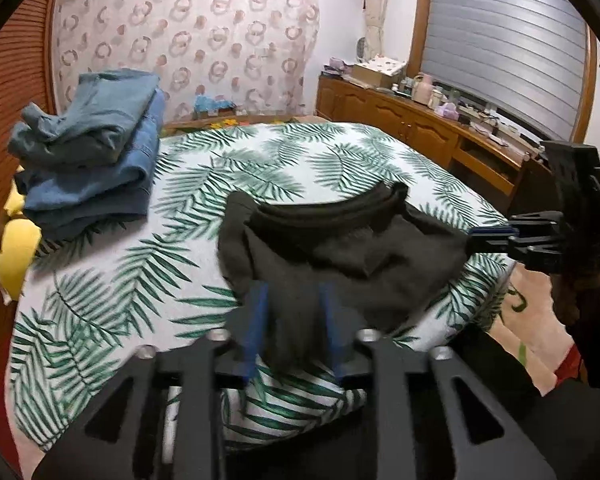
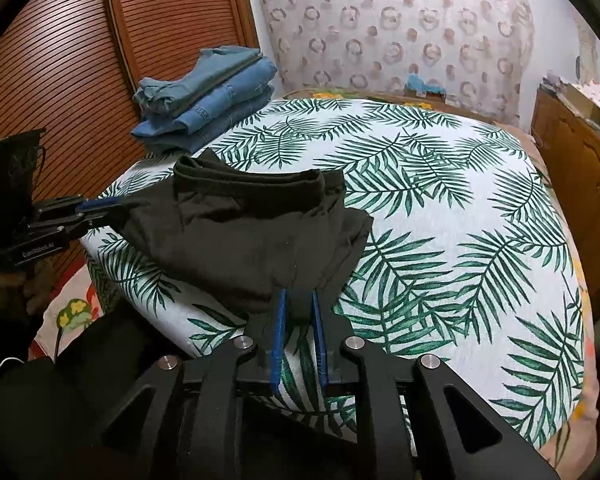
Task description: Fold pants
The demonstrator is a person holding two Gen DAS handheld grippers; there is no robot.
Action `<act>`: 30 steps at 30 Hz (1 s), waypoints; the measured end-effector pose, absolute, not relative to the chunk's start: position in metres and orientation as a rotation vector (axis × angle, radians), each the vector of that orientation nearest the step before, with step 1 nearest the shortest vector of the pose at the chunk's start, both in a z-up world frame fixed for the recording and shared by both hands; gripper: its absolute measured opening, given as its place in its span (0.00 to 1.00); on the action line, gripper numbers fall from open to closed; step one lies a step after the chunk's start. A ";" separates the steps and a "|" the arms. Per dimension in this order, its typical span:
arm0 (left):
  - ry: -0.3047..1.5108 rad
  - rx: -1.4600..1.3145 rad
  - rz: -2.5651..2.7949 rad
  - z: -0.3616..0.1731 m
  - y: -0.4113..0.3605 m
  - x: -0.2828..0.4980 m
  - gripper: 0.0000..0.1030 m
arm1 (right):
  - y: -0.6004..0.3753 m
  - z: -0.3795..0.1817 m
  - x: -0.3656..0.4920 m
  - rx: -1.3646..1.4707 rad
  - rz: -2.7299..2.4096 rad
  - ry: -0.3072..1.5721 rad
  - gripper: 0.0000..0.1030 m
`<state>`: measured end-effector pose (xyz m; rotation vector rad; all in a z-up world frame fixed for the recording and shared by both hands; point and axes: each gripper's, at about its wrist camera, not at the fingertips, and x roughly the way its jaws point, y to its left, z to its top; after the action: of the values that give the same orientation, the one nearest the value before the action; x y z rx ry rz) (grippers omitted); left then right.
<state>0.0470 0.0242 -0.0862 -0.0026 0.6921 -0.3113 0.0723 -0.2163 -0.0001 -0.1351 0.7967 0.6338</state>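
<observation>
Dark folded pants (image 1: 340,248) lie bunched near the front corner of a bed with a palm-leaf sheet (image 1: 300,152). My left gripper (image 1: 294,312) has its blue pads standing apart, with a pants corner loose between them. From the right wrist view the left gripper (image 2: 96,212) sits at the left corner of the pants (image 2: 252,232). My right gripper (image 2: 299,316) has its pads close together on the near corner of the cloth. In the left wrist view this right gripper (image 1: 476,238) pinches the right corner, which is drawn taut toward it.
A stack of folded blue jeans (image 1: 92,160) sits at the bed's far left corner, beside a slatted wooden door (image 2: 60,80). A wooden sideboard (image 1: 412,124) crowded with small items runs along the right wall. A yellow cushion (image 1: 16,248) lies off the bed's left edge.
</observation>
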 end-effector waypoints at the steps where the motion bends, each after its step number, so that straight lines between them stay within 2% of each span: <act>1: 0.687 -0.003 -0.307 -0.086 0.025 0.047 0.49 | -0.215 0.001 0.073 -0.137 0.629 0.793 0.15; 3: 0.683 -0.006 -0.310 -0.084 0.027 0.050 0.50 | -0.216 0.005 0.072 -0.138 0.626 0.779 0.23; 6: 0.686 0.019 -0.301 -0.085 0.025 0.059 0.50 | -0.212 0.008 0.076 -0.160 0.624 0.765 0.30; 18: 0.748 0.052 -0.310 -0.099 0.021 0.118 0.50 | -0.165 -0.011 0.143 -0.230 0.607 0.753 0.31; 30: 0.802 0.042 -0.280 -0.110 0.019 0.141 0.50 | -0.147 -0.027 0.175 -0.264 0.512 0.785 0.31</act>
<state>0.1414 0.0195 -0.1103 0.0417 0.8022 -0.2800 0.1753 -0.1467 -0.0266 -0.2635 0.7853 0.5116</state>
